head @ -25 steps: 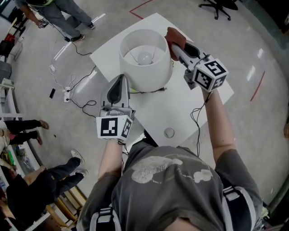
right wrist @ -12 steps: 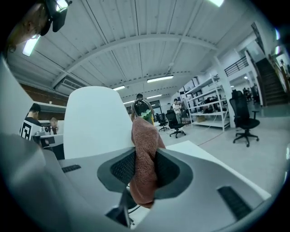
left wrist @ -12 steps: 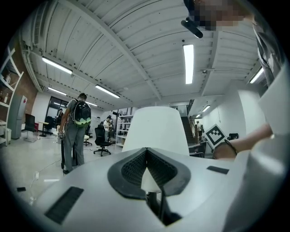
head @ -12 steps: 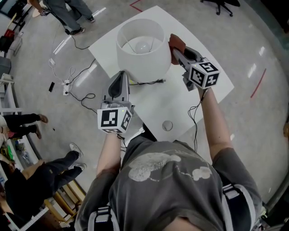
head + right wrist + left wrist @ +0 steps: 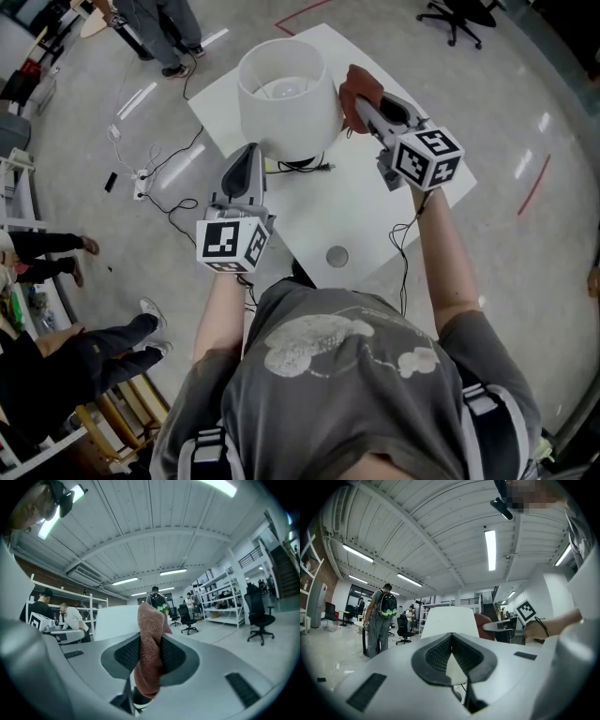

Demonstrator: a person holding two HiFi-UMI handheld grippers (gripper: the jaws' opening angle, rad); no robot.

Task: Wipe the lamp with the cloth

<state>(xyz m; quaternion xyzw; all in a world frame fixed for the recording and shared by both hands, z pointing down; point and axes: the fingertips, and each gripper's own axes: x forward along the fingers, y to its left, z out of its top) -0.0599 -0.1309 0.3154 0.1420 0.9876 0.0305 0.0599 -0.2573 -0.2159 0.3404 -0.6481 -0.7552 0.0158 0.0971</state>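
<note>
Right claw [image 5: 364,105]: clenched on the cloth [image 5: 353,82]; the nearer claw to the lamp.
Lamp [image 5: 286,94]: on the table [image 5: 375,211], at 9 o'clock from the cloth, apparently touching it.
Left claw [image 5: 249,155]: jaws pressed together, empty, at the lamp's 6 o'clock.

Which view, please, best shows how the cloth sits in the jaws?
The right gripper view: the cloth fills the centre, pinched between the jaws. The head view shows it small beside the lampshade; the left gripper view, only a reddish patch.
</note>
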